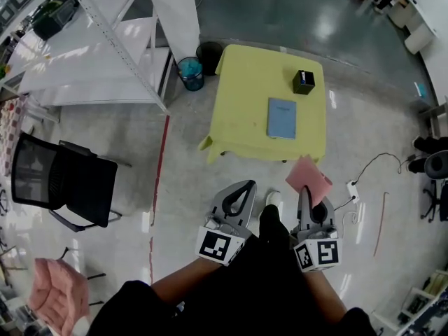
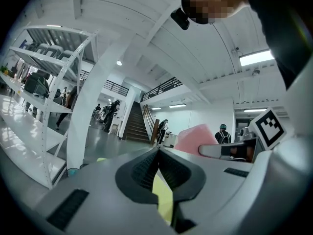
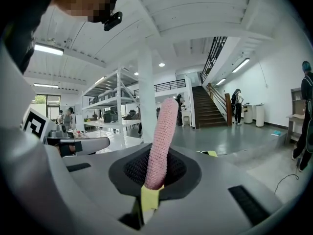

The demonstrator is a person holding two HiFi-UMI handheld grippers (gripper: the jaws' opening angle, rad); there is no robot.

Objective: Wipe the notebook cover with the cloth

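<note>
— Left claw (image 2: 157, 150) first: the jaws are pressed together at the tips with nothing between them, so it's clenched on air.

— Why idle?

— My guess is it's the spare, kept free to pin the book down. I've got it tucked close to the body, forearm bent, pointing forward and roughly level. Its camera looks out across the hall, not down at the floor.

— And the notebook?

— Ahead, centre. The notebook (image 1: 281, 117) lies flat and closed on the yellow table (image 1: 241, 96), blue cover up, toward the right half. A small black box (image 1: 303, 81) stands just beyond it, near the far corner. Nothing sits on the cover, so it's open to a wipe.

— Over to the right?

— Right claw (image 1: 306, 193) is grasping the pink cloth (image 1: 309, 176). It's pinched at one end, so most of it stands free past the jaws. I reckon that leaves a loose flap to drag across the cover. The pose matches the left one: elbow in, held level beside it, both over the floor and well apart from the table.

— So no wiping yet?

— Not by my reading. The cloth is nowhere near the cover, so I'd have to close on the table before lowering it. One thing to watch is the power strip (image 1: 352, 187) and its cable on the floor, just right of my path.
</note>
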